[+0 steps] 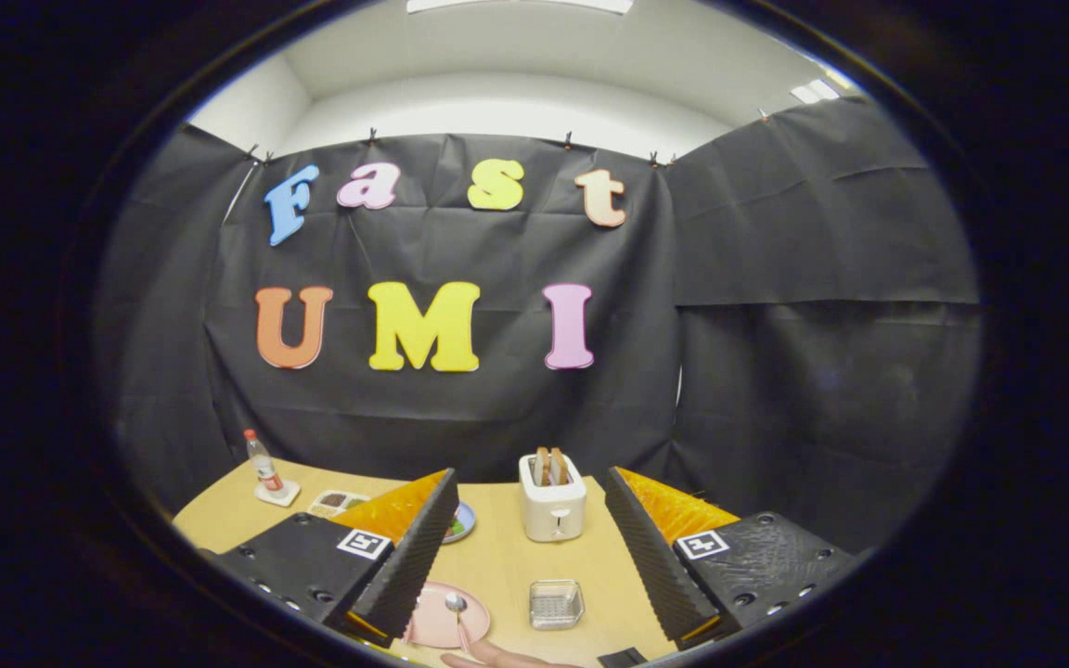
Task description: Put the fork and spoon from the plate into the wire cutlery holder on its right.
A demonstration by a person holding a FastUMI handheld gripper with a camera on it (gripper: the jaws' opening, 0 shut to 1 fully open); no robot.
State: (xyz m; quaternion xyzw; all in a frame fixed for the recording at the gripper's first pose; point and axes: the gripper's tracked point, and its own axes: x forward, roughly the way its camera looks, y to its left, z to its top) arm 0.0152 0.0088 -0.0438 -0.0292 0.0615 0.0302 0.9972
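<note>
We hold the tool point(529, 547) spread wide above the desk point(497, 566), pinching nothing. The spoon point(457, 612) lies on the pink plate point(437, 623) near us, wire holder point(556, 603) just right. We should lower squarely over the spoon's handle before closing.

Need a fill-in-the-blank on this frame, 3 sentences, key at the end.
1. The spoon lies on the pink ____.
2. The gripper has its fingers ____, holding nothing.
3. Beyond the wire cutlery holder stands a white toaster with ____ in its slots.

Missing words: plate; open; toast
</note>
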